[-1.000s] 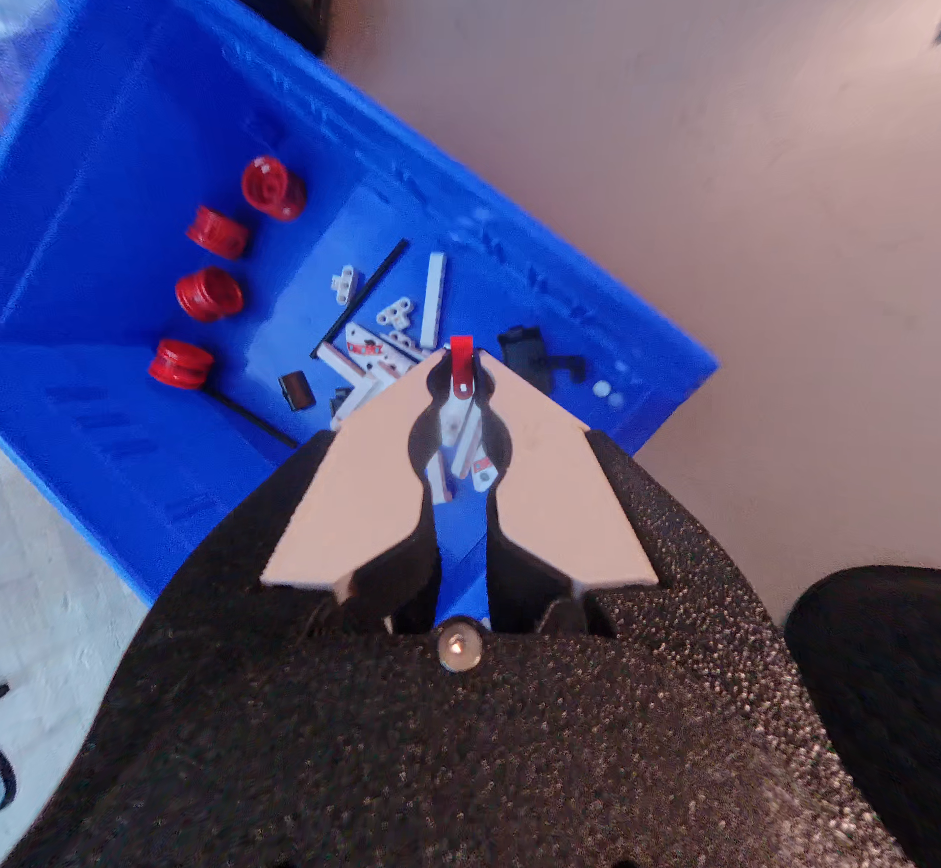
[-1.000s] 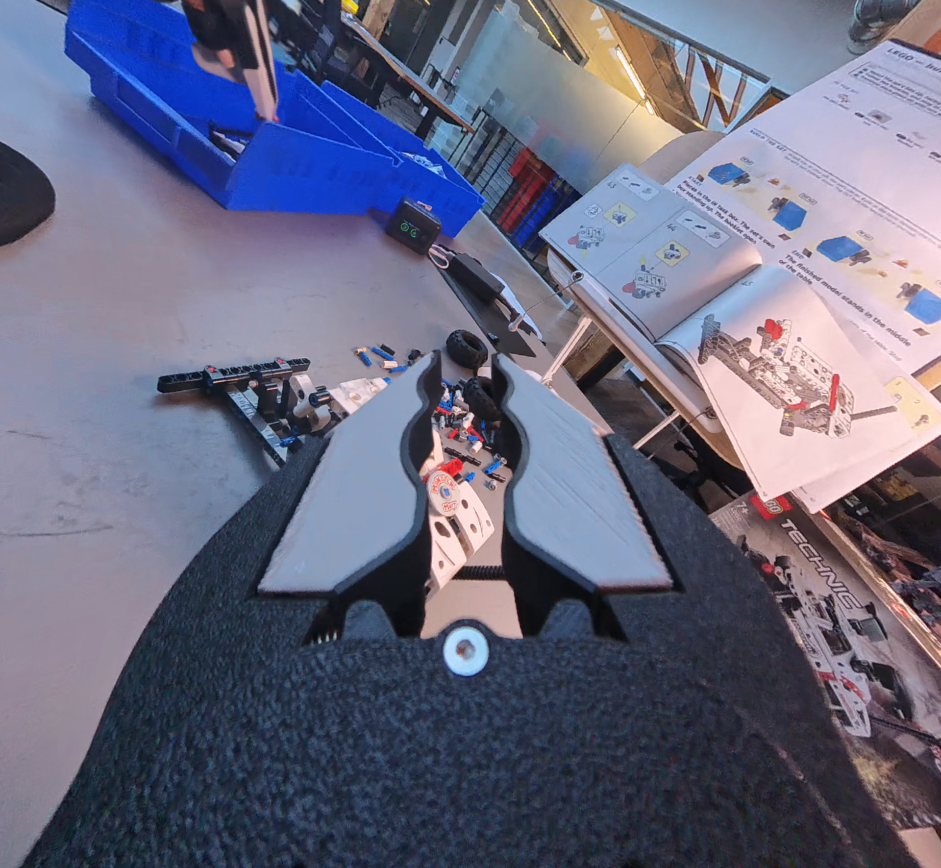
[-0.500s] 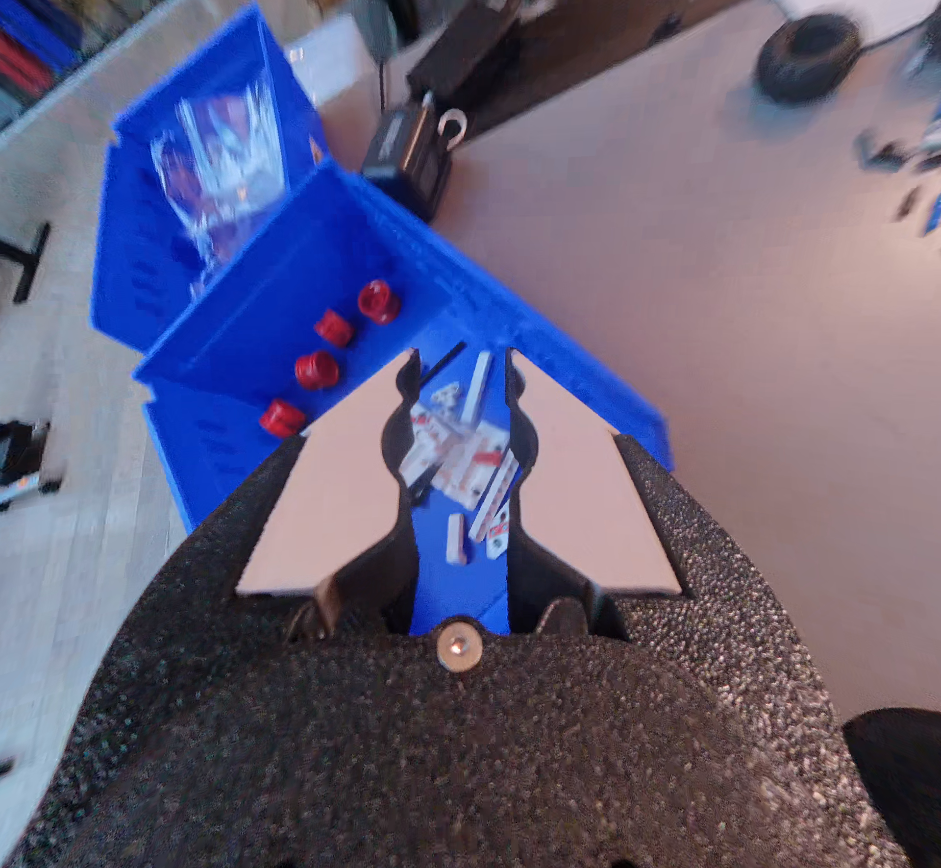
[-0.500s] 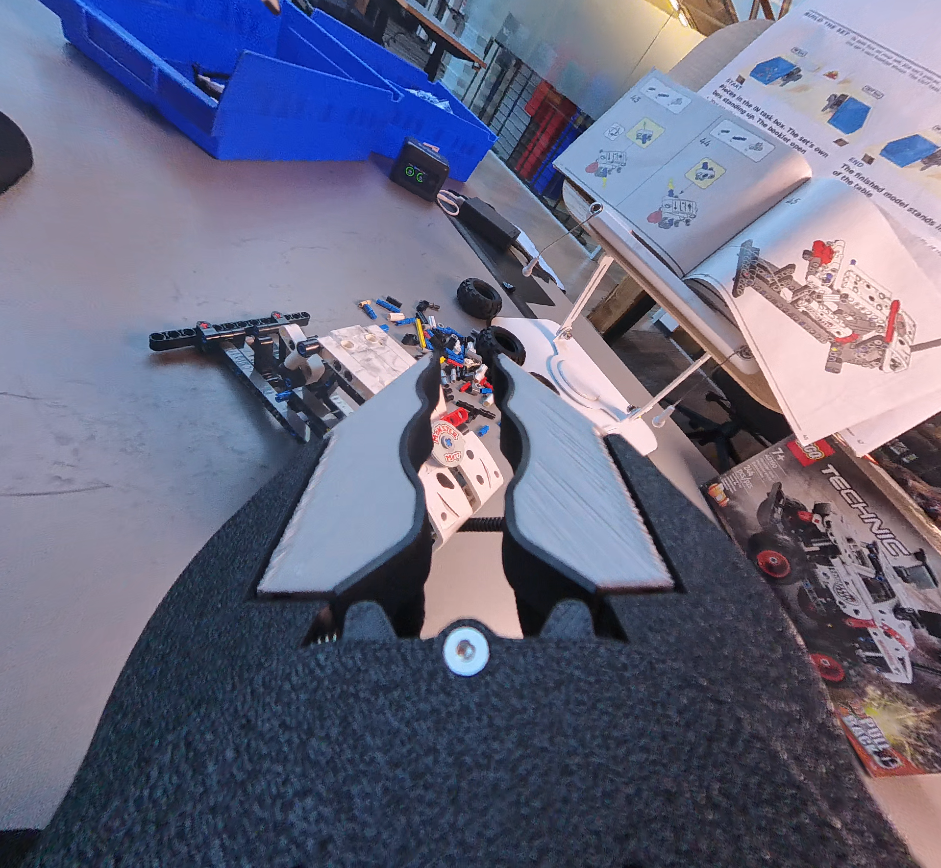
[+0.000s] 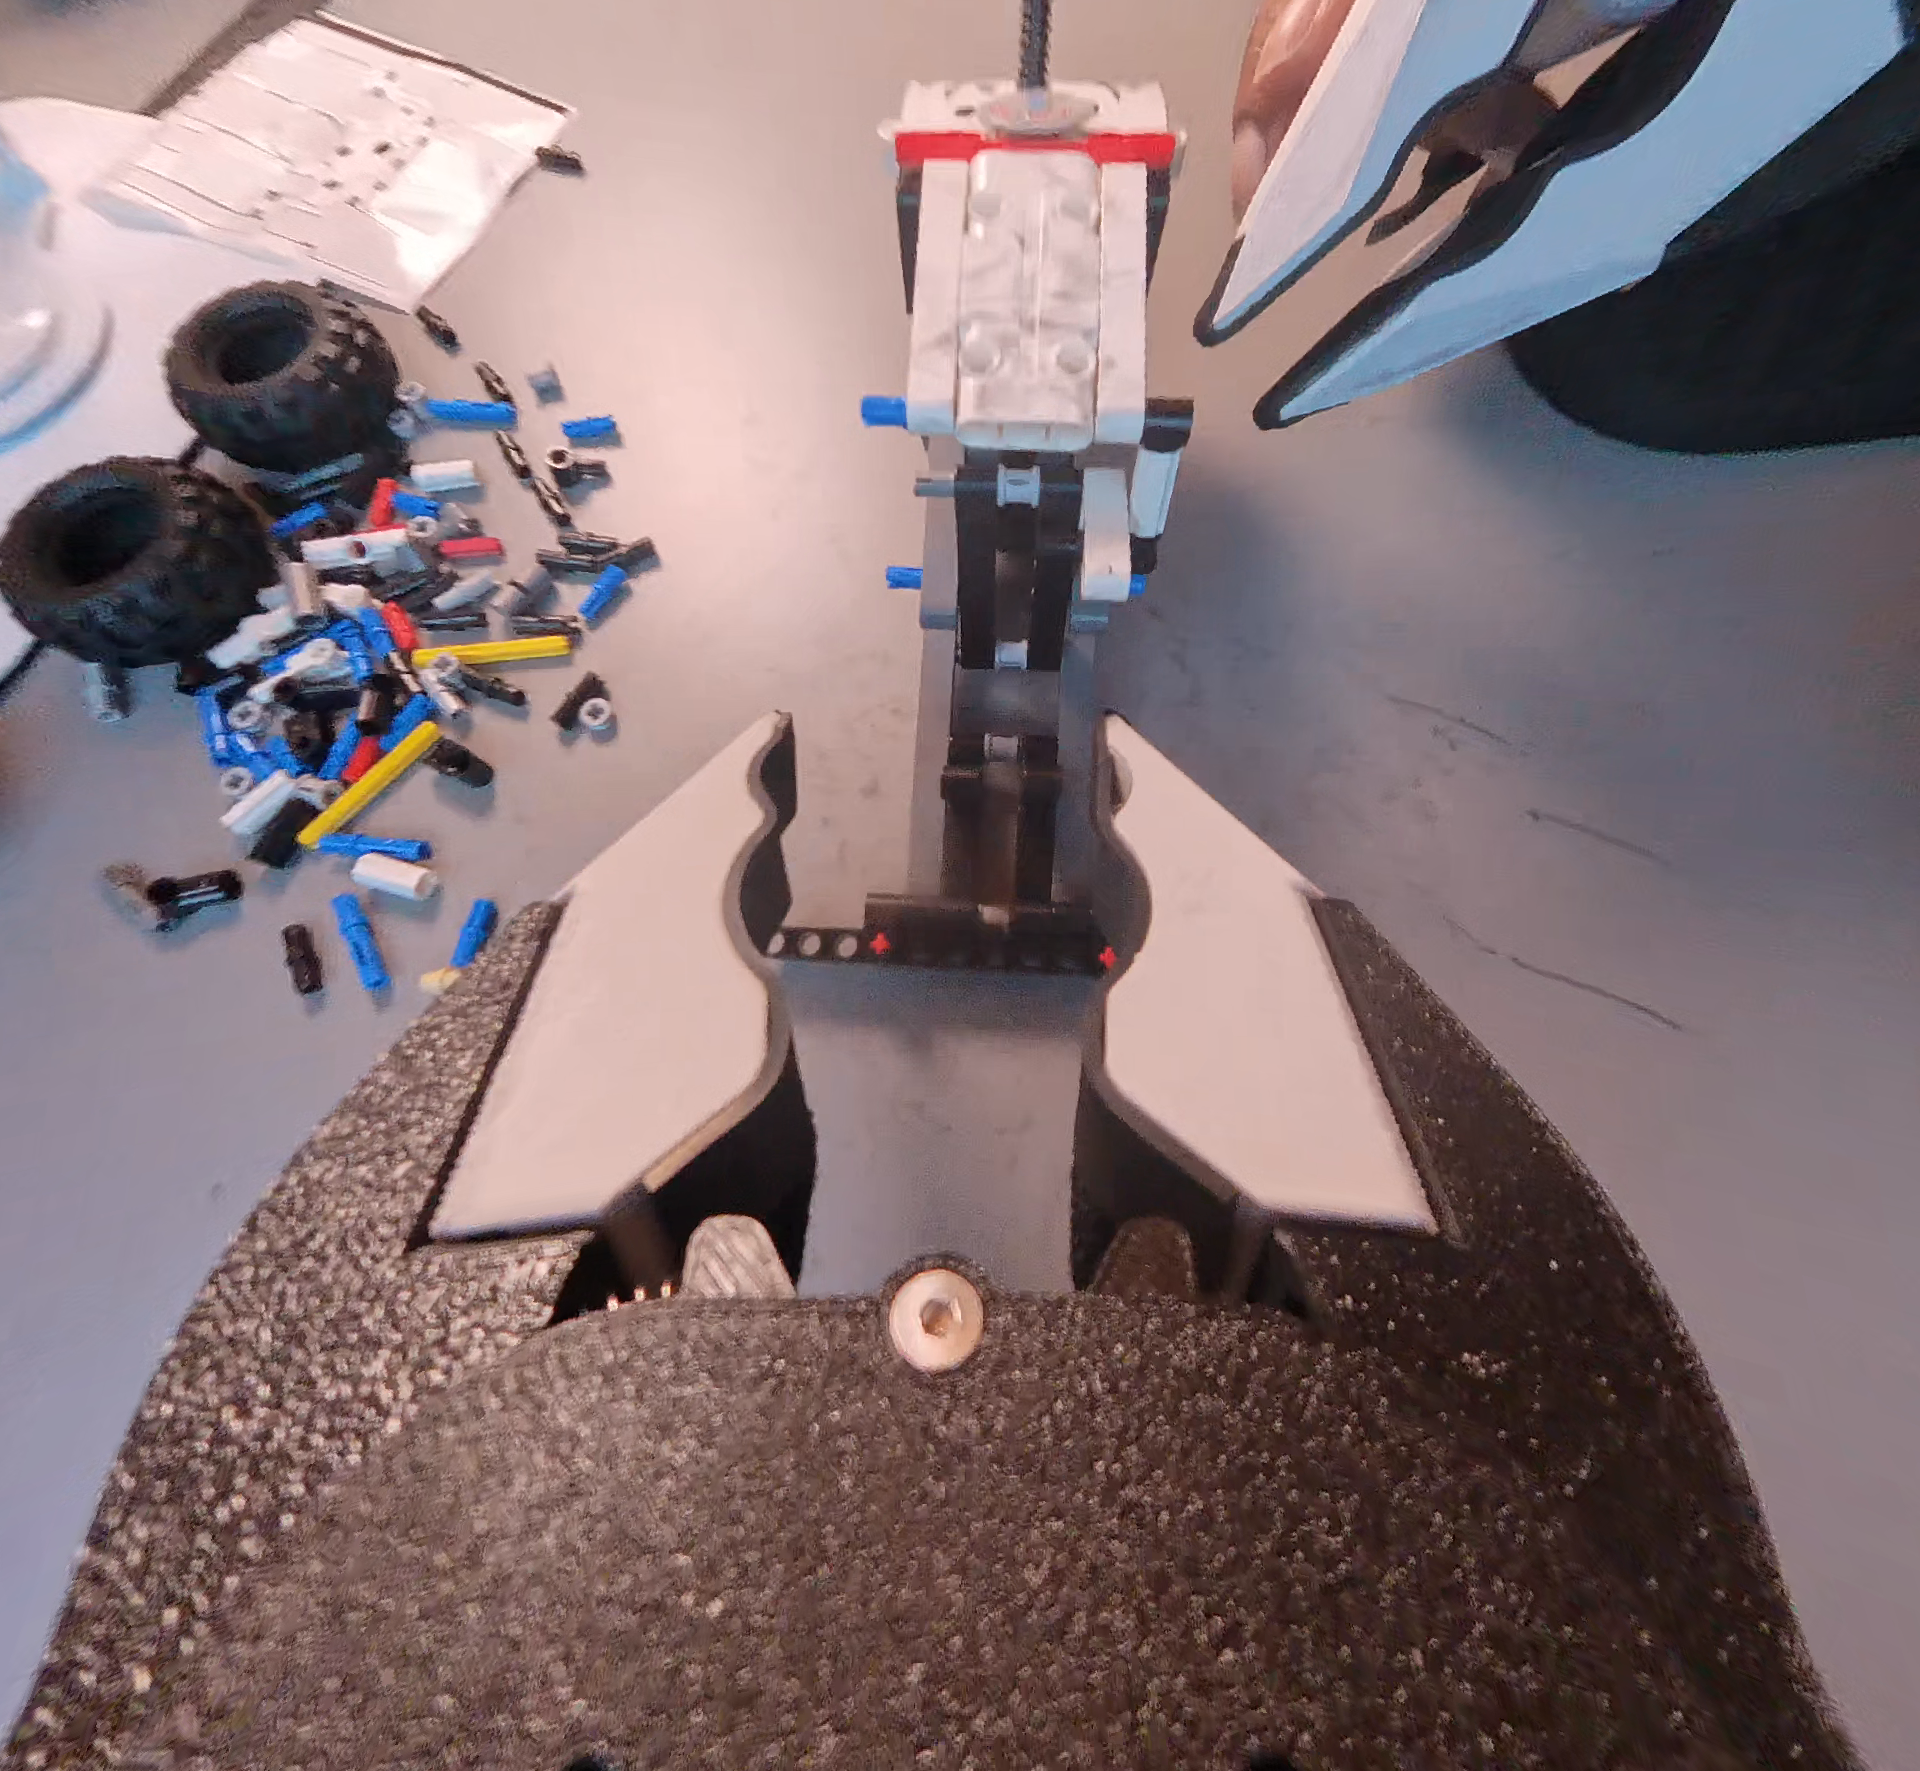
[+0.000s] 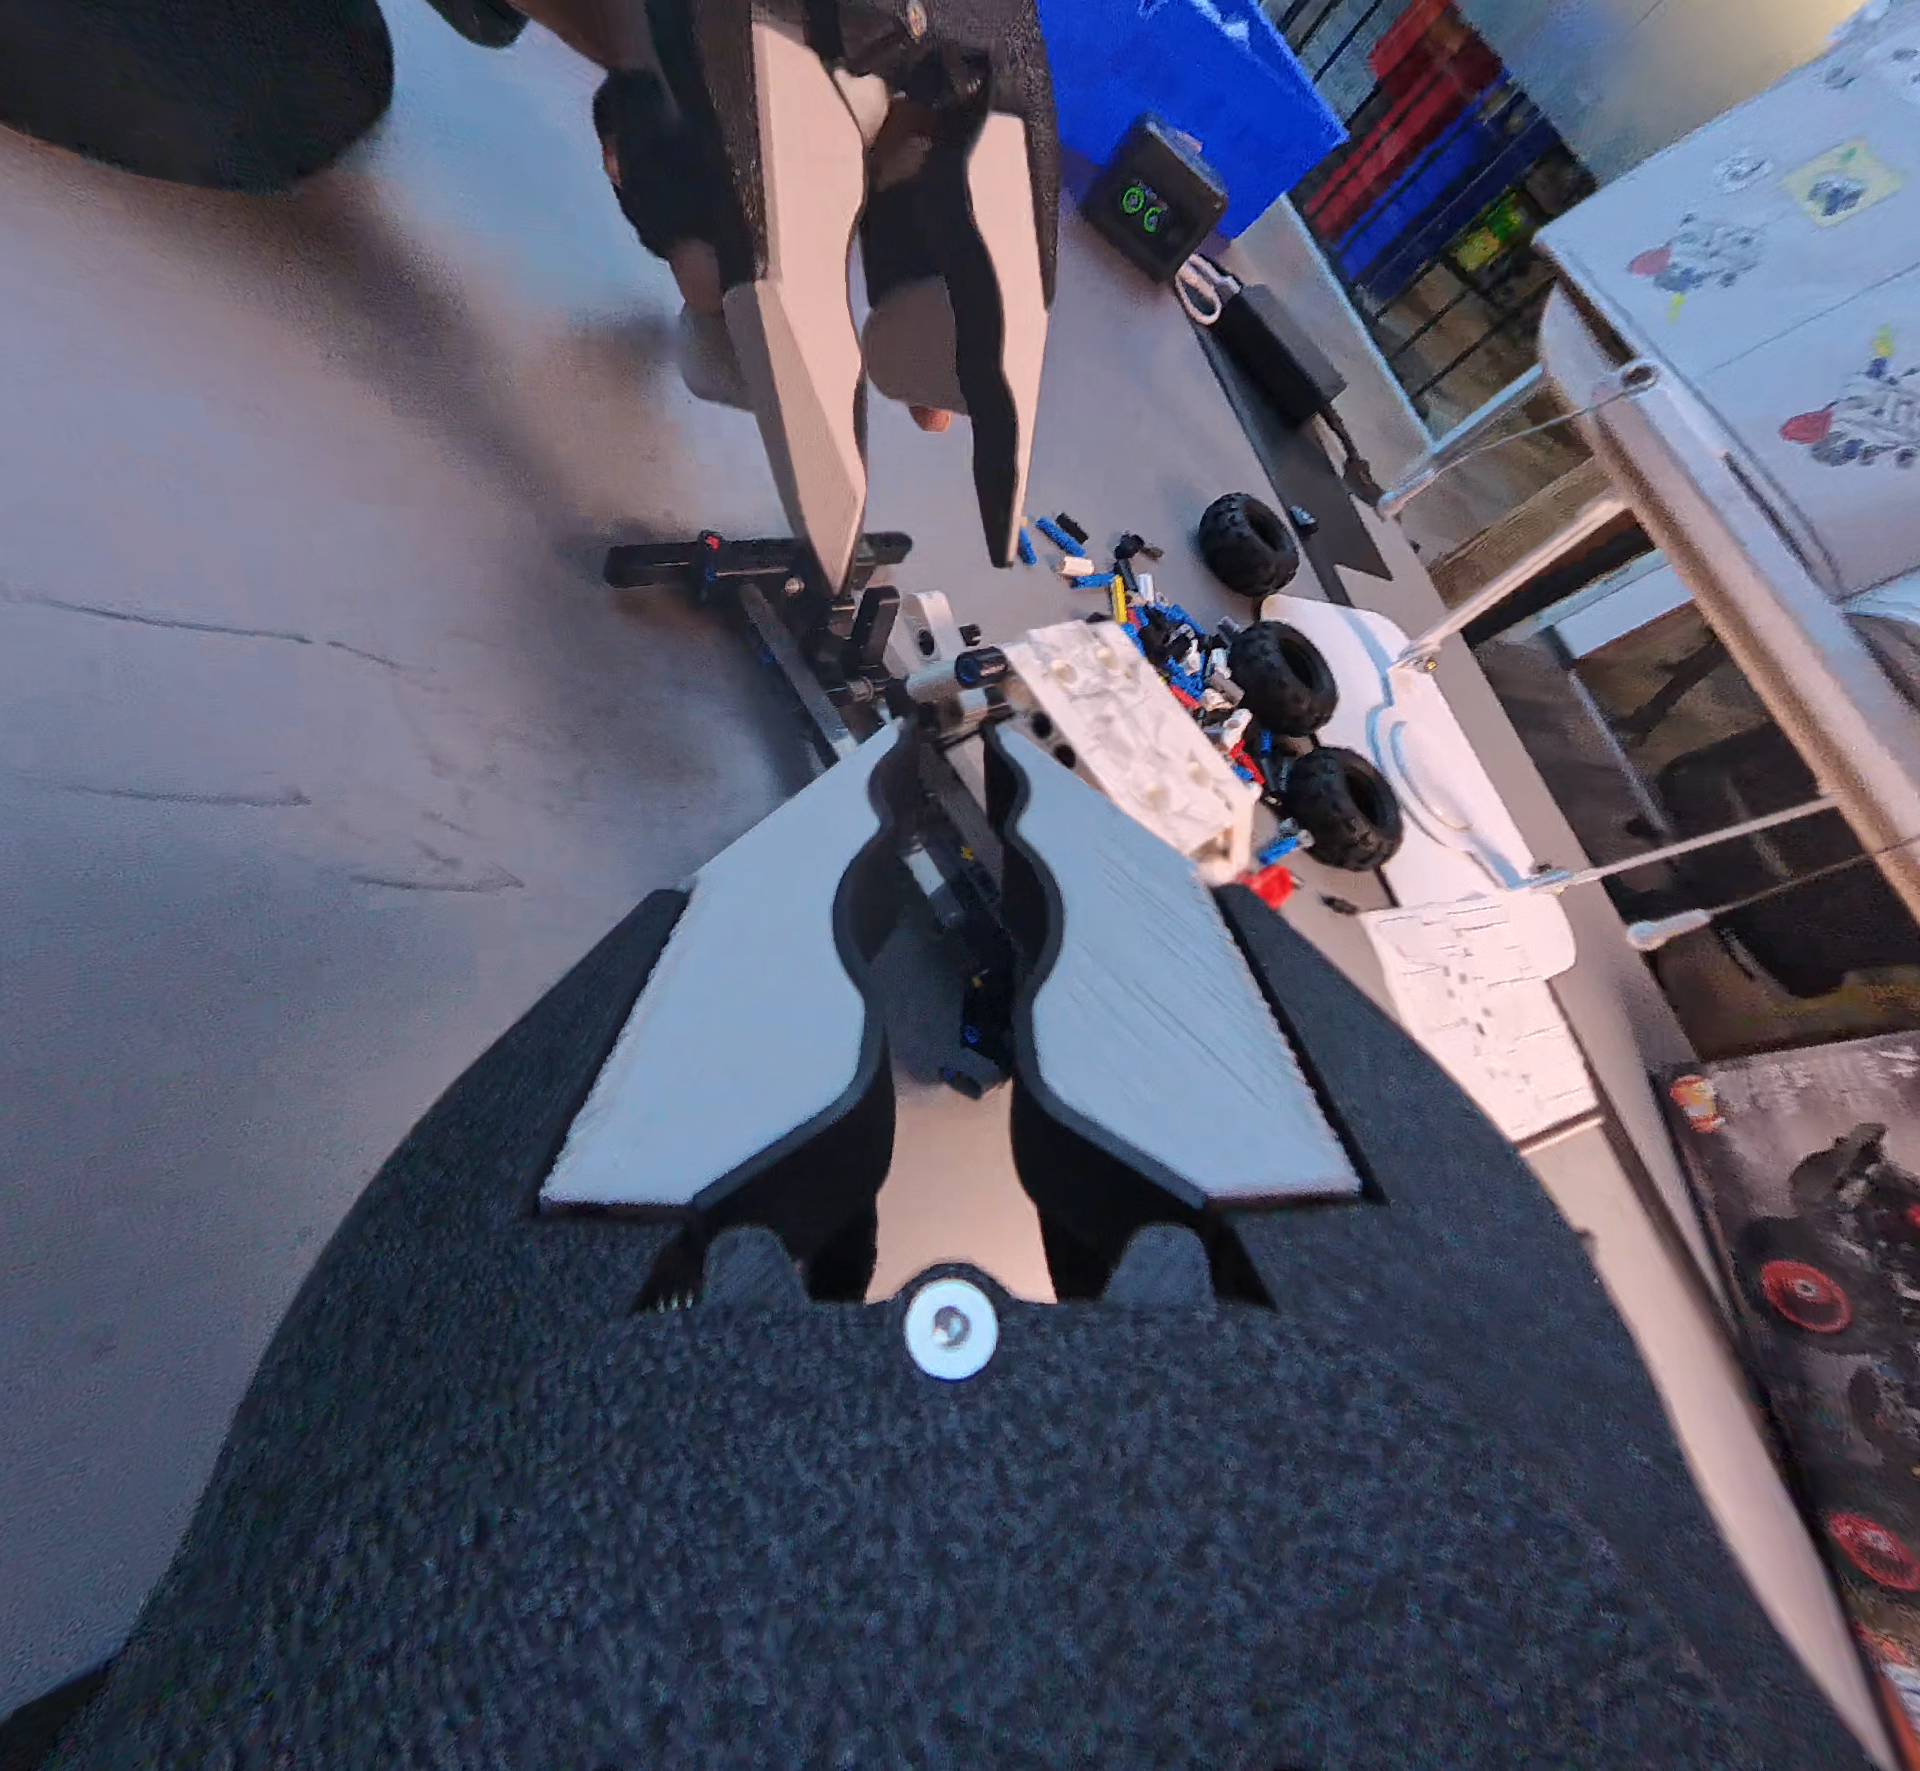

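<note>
The grey tabletop (image 5: 1558, 682) fills both views, but each gripper's black textured body hides its near part, and the right wrist view is blurred at its edges. On it lies a half-built toy vehicle frame of black beams with a white studded panel (image 5: 1029, 308); its far end runs out of the left wrist view, and part of its middle is hidden between the right gripper's fingers in the right wrist view.

The left gripper (image 5: 940, 734) has its jaws spread wide, empty, set either side of the frame's black cross beam (image 5: 977, 942); whether a fingertip touches the beam I cannot tell. The right gripper (image 6: 940, 739) has its jaws narrowed around the frame's black beams (image 6: 961, 848), though a firm clamp cannot be made out.

Bare table lies to the right of the frame in the left wrist view. To the left sit two black knobby tyres (image 5: 281, 371) and a scatter of small blue, black, white and yellow pins (image 5: 384, 641), near a printed sheet (image 5: 343, 152).
</note>
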